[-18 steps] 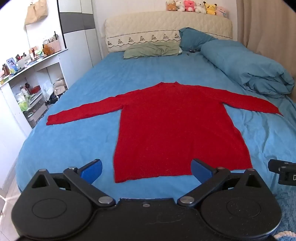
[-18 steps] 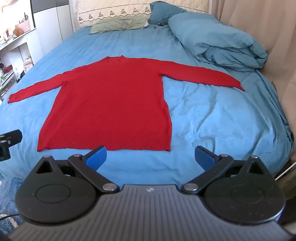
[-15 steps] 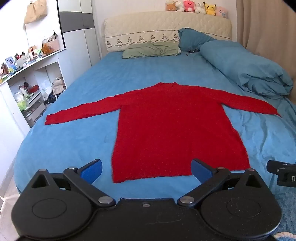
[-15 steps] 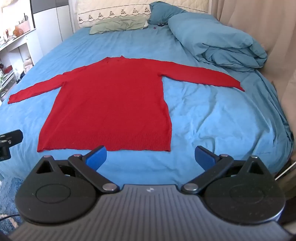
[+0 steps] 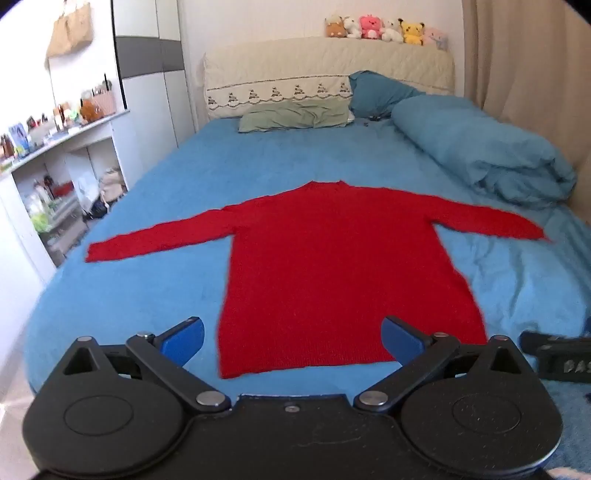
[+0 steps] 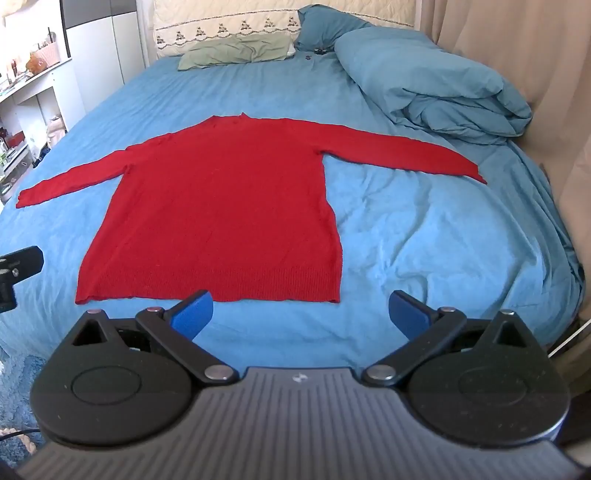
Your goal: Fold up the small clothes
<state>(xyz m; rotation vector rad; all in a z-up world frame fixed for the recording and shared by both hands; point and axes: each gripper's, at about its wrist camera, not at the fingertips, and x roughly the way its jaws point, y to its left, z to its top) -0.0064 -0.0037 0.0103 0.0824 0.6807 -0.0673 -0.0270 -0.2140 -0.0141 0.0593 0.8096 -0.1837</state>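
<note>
Sweater [image 6: 221, 206] lies flat ahead of both open, empty claws.

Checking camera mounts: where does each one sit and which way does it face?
Left wrist: on the left gripper at the bed's foot, facing the headboard; its open blue fingers show.
Right wrist: on the right gripper, further right, facing likewise; open fingers show.
Shared: red sweater spread flat, duvet, green pillow.

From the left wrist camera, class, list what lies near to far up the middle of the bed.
Open left gripper → flat red knitted sweater → bare blue bedsheet → green pillow → cream quilted headboard → row of plush toys.
</note>
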